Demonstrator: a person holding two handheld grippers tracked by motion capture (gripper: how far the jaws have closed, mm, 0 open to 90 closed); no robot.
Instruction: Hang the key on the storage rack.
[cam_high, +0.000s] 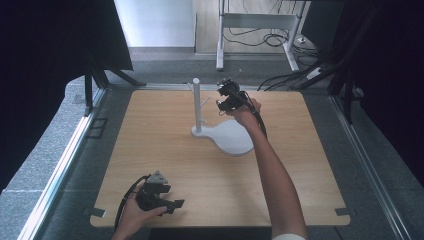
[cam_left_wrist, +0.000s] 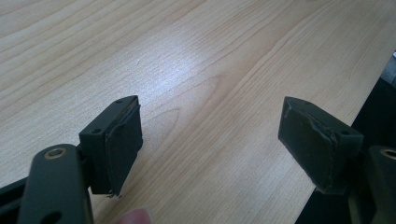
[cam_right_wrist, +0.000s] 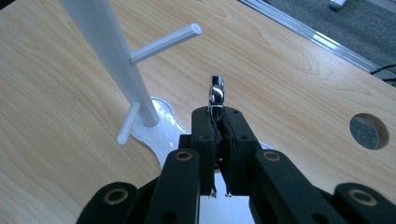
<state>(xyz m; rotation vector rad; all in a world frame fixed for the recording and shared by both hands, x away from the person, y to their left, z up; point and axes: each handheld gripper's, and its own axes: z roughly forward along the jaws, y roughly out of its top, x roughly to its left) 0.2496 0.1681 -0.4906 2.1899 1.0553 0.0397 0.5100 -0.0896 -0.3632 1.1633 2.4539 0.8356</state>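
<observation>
Room: grey carpet lay around your worktop (cam_high: 150, 150), with black curtains at both sides and a white desk frame (cam_high: 257, 22) with loose cables beyond the far edge.
Worktop: light wood, with a round hole (cam_right_wrist: 369, 130) cut through it, seen in the right gripper view.
Stand: a white stand (cam_high: 197, 107) stood near the middle of the far half, an upright post with short pegs on a flat, curved white base (cam_high: 232, 137).
Your right gripper (cam_high: 226, 97): you held it up just beside the post, near the far edge. Its jaws were pressed together on a thin, shiny metal piece (cam_right_wrist: 217, 91) (too little of it showed to say what it was), which stuck up above the pads (cam_right_wrist: 205, 128), apart from the upper peg (cam_right_wrist: 166, 42).
Your left gripper (cam_high: 172, 200): you held it low at the near edge, toward the near left corner. Its jaws were spread wide with bare wood between the pads (cam_left_wrist: 123, 144).
</observation>
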